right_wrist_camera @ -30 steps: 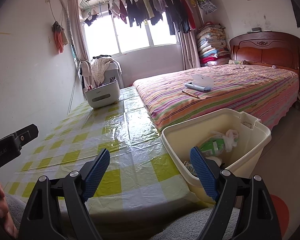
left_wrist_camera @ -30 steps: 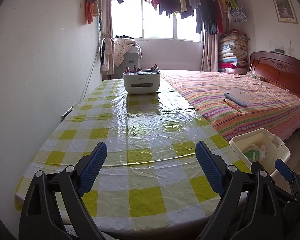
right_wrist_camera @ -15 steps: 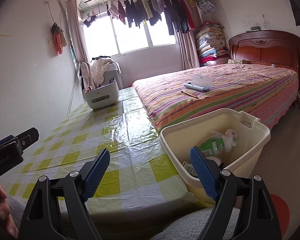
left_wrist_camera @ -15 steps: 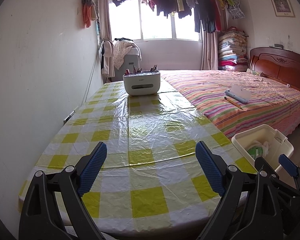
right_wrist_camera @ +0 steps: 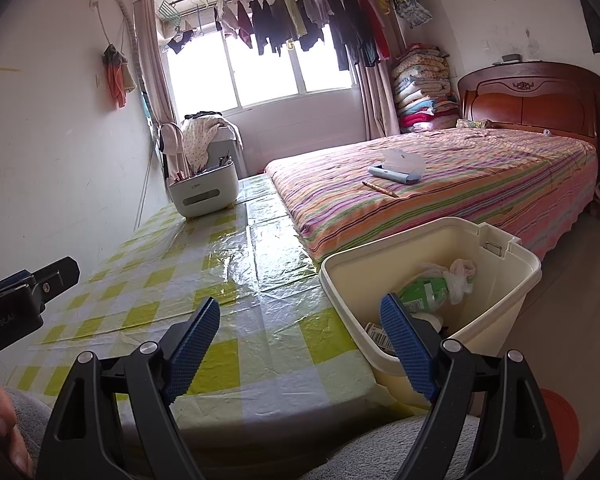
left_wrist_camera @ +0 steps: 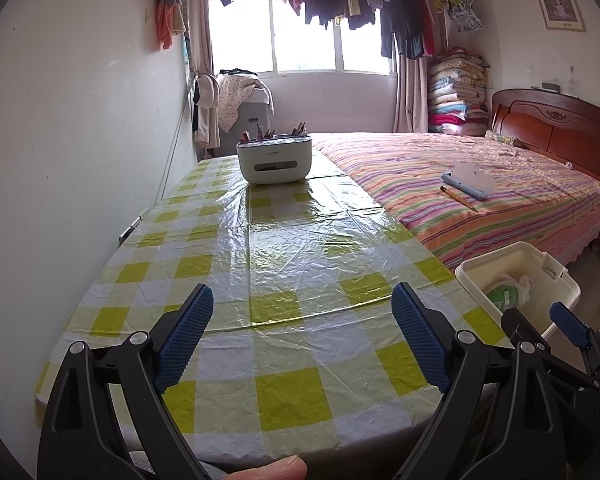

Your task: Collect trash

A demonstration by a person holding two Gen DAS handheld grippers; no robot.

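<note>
A cream plastic bin (right_wrist_camera: 500,304) stands on the floor beside the table's right edge, with a green packet in a plastic bag (right_wrist_camera: 436,286) and other wrappers inside; it shows too in the left wrist view as the bin (left_wrist_camera: 540,276). My left gripper (left_wrist_camera: 302,340) hovers open over the near end of the yellow-checked table (left_wrist_camera: 284,240), nothing between its blue pads. My right gripper (right_wrist_camera: 300,344) is open as well, over the table's near right corner, its right finger (right_wrist_camera: 404,340) in front of the bin's rim. It holds nothing.
A white organiser box (left_wrist_camera: 274,158) with pens stands at the table's far end. A striped bed (right_wrist_camera: 440,184) runs along the right, with a blue-and-white case (right_wrist_camera: 398,168) and a pencil (right_wrist_camera: 380,189) on it. A wall borders the table on the left.
</note>
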